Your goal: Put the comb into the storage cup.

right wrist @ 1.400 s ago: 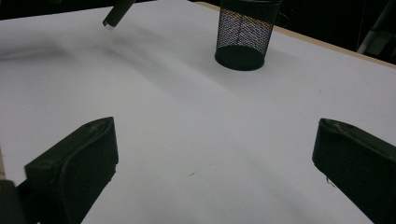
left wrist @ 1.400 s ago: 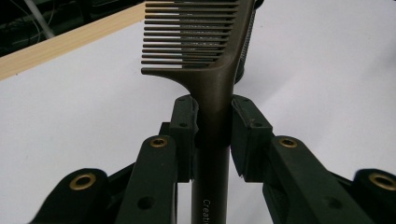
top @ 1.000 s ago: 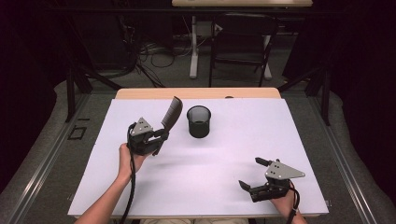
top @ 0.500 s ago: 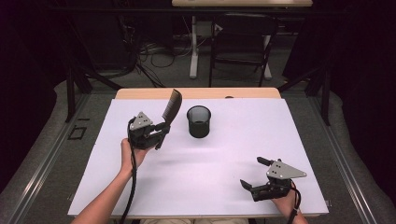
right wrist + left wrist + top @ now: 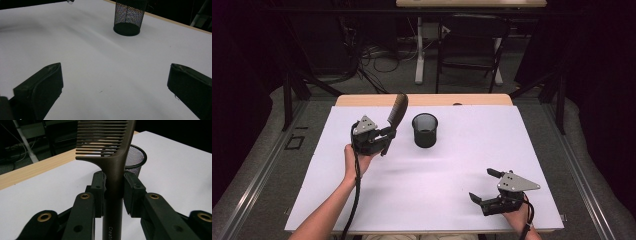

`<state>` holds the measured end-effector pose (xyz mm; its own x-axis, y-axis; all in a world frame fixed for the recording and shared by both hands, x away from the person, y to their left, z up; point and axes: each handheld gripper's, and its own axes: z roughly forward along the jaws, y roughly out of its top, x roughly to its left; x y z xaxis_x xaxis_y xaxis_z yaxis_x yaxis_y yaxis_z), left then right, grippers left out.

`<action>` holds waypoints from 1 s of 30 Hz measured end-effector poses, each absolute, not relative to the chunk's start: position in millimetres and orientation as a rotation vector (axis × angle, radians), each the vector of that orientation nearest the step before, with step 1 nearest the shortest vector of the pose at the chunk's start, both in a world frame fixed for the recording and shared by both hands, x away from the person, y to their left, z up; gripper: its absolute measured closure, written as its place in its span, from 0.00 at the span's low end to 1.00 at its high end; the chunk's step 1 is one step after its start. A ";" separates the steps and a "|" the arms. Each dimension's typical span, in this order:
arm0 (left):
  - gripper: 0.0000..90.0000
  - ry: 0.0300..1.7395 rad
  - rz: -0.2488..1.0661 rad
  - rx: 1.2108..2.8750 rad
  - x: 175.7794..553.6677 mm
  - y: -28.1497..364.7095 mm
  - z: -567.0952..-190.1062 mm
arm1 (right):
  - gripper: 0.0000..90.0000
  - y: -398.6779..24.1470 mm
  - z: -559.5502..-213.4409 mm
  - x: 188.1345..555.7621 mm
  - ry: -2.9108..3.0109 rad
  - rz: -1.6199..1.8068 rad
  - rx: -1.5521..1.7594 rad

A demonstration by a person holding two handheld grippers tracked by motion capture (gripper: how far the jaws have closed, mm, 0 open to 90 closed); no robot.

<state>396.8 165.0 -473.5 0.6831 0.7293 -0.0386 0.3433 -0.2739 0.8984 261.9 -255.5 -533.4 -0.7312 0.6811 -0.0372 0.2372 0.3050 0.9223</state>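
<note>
Comb (image 5: pixel 397 111) sits clamped by its handle in left claw (image 5: pixel 384 138), teeth end up, at 9 o'clock of mesh pen cup (image 5: pixel 425 130), likely held upright so it can drop into the cup. Right claw (image 5: pixel 482 186) rests at 5 o'clock on the bench (image 5: pixel 512 140), released, jaws wide, nothing between them.

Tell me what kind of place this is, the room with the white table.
Probably a lab or recording workspace rather than a home: a white-covered table holding just a black mesh cup, loose cables on the floor behind, bare desk legs, and dark surroundings all around.
</note>
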 end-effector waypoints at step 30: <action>0.81 0.823 0.484 1.842 412.2 151.7 -458.1 | 0.00 -255.8 -533.6 262.1 2.152 1.420 0.820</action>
<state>412.2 151.7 -458.1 0.6857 0.7267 -0.0400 0.3179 -0.2496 0.9147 262.1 -255.8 -533.6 -0.7314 0.6812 -0.0326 0.2379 0.2996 0.9239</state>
